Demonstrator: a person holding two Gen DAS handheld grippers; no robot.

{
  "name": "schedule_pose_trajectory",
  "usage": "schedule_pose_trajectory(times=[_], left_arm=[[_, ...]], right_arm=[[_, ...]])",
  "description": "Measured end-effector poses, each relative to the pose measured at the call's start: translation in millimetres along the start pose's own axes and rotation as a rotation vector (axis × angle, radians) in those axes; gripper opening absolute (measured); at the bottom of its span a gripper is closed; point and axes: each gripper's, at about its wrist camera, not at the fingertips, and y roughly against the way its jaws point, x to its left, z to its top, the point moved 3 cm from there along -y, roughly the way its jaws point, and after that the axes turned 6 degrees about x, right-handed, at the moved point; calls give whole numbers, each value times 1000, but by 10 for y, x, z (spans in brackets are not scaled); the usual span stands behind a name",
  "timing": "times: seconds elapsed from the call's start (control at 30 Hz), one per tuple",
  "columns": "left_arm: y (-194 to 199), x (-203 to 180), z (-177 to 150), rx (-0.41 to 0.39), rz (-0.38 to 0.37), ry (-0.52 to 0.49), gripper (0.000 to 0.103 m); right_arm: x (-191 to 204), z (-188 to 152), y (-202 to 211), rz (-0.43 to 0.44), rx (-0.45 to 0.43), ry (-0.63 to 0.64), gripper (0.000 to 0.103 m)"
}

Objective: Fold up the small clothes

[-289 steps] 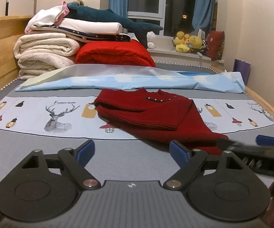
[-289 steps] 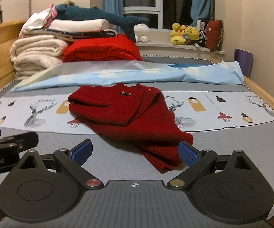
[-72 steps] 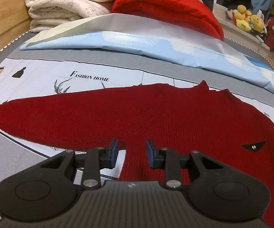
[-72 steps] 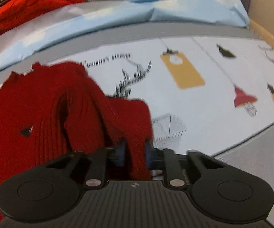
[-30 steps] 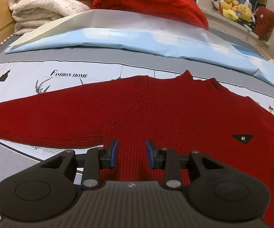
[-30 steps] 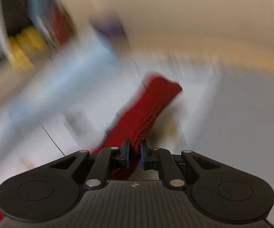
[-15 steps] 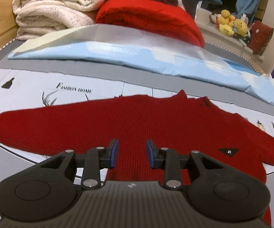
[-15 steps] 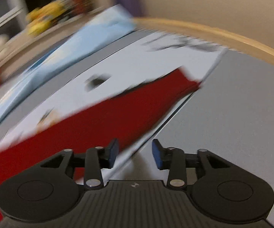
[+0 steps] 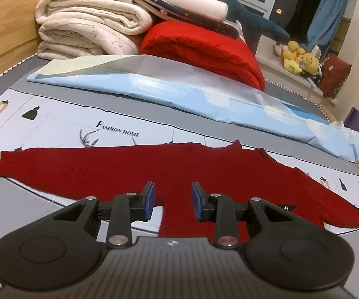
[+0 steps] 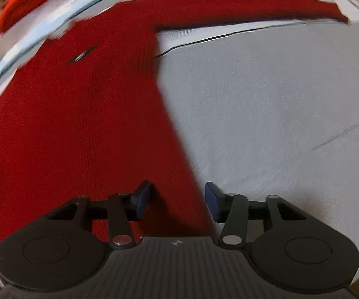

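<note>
— Grey bedspread (image 10: pixel 266 104) under both claws?
— Yes. Right claw (image 10: pixel 178 200), jaws just opened, empty over the dark red knitted sweater (image 9: pixel 179 169)'s side edge. Left claw (image 9: pixel 172 199) released, sweater spread flat ahead; folded blankets (image 9: pixel 92 25) beyond.

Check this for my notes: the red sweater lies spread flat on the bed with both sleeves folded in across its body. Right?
Not quite. The sweater does lie flat on the bed, but its sleeves stretch straight out to either side, not folded in. The left wrist view shows both; the right wrist view shows one sleeve stretched out.
</note>
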Motion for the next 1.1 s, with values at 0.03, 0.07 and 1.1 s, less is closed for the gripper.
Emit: schedule_pose_trajectory(times=[0.03,0.07,1.1], left_arm=[[33,40,-12,-1,0,1,35],[65,83,-21,-3,2,2,35],[190,430,73,-4,-37,74,35]], right_arm=[[192,-58,125,82,-43,87,46],[305,-103,256,153,-99,133,46],[352,-137,132,95,-94,-188,0]])
